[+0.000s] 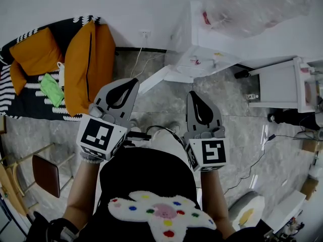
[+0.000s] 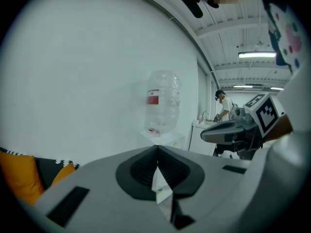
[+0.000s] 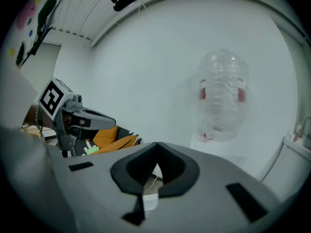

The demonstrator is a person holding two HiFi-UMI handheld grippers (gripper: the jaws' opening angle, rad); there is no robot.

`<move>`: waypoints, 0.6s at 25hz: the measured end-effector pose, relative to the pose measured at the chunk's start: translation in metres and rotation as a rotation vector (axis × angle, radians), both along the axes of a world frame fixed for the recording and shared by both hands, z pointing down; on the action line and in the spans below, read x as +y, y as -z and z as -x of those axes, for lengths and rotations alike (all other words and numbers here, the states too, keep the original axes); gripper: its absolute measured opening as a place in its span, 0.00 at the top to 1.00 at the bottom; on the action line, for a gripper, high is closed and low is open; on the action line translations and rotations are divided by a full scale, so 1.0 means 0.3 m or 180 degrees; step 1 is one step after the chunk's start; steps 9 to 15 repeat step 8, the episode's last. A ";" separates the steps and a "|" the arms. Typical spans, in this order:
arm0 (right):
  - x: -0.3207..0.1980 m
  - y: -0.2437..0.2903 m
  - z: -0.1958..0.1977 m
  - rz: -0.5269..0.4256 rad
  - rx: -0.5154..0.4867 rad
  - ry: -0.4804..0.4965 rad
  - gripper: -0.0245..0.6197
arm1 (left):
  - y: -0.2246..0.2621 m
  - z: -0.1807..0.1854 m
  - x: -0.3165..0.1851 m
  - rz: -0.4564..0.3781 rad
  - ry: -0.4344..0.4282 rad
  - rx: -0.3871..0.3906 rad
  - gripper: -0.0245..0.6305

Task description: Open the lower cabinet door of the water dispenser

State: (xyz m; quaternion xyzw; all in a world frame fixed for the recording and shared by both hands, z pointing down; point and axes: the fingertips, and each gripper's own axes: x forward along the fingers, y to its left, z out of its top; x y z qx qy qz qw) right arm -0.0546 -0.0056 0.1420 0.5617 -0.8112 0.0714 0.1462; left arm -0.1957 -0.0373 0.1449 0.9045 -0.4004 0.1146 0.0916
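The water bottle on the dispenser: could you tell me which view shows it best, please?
The right gripper view: the water bottle appears whole, side-on and largest. The left gripper view shows it whole but smaller; the head view sees it from above and cuts part off.
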 end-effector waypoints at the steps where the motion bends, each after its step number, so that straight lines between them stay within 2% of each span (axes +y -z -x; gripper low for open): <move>1: 0.002 -0.005 -0.003 0.0045 0.0017 -0.0015 0.96 | -0.002 -0.001 0.000 0.0000 -0.0009 -0.0007 0.94; 15: -0.009 0.011 0.000 -0.0038 -0.0043 -0.0024 0.96 | 0.000 -0.004 -0.004 0.0013 0.0006 0.0031 0.94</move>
